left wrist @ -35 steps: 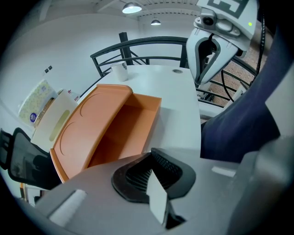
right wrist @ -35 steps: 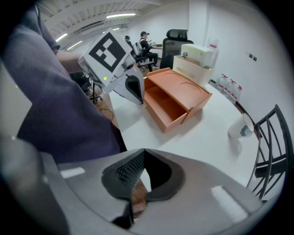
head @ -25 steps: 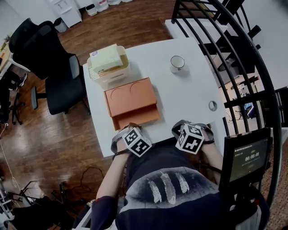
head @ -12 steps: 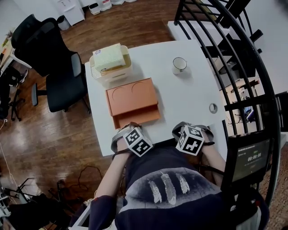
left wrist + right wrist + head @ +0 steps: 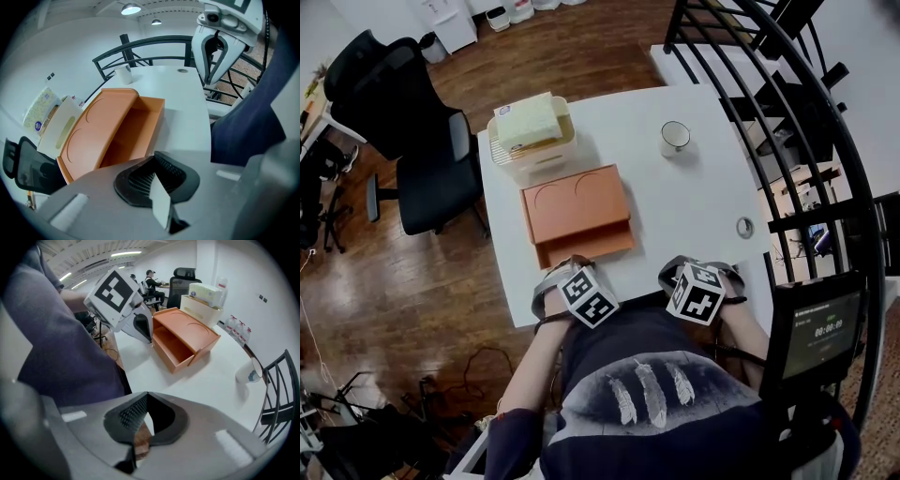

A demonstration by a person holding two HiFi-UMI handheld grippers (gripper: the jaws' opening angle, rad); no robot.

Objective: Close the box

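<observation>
An orange box lies on the white table, its drawer pulled out toward me. The left gripper view shows the open drawer just ahead, and the right gripper view shows the drawer from the side. My left gripper is at the table's near edge, just short of the drawer front. My right gripper rests to the right, apart from the box. Both are shut with nothing between the jaws: left gripper, right gripper.
A white basket holding a tissue pack stands behind the box. A white mug sits at the far right, and a small ring lies near the right edge. A black office chair is on the left, black railings on the right, and a screen beside me.
</observation>
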